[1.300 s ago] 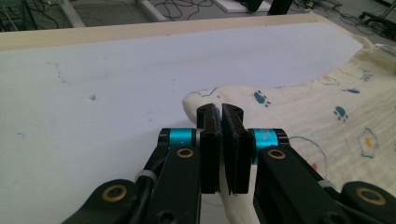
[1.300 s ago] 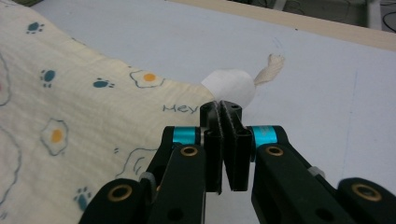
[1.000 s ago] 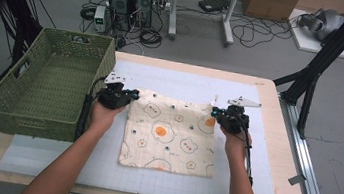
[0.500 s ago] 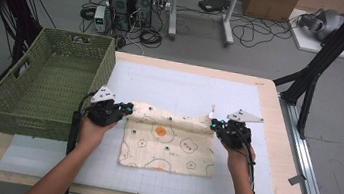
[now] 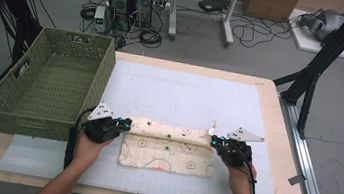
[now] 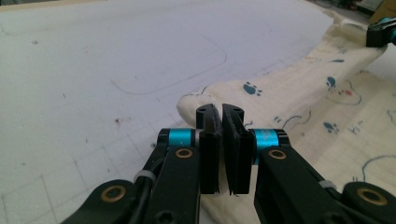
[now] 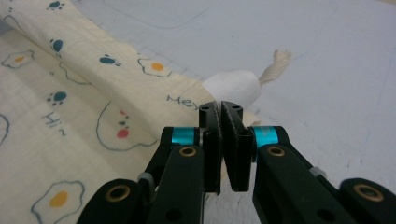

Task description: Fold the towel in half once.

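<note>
white mat (image 5: 180, 93) on the table | left gripper (image 5: 125, 124) + right gripper (image 5: 214, 141) each pinched on a cloth (image 5: 167, 154) corner – edge stretched between them for a straight fold | basket (image 5: 45, 85) just left

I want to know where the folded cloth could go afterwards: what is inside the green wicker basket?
The green wicker basket looks empty in the high view: only its woven floor and inner walls show. The strip of floor behind its near wall is hidden. The patterned cloth lies on the white mat.
</note>
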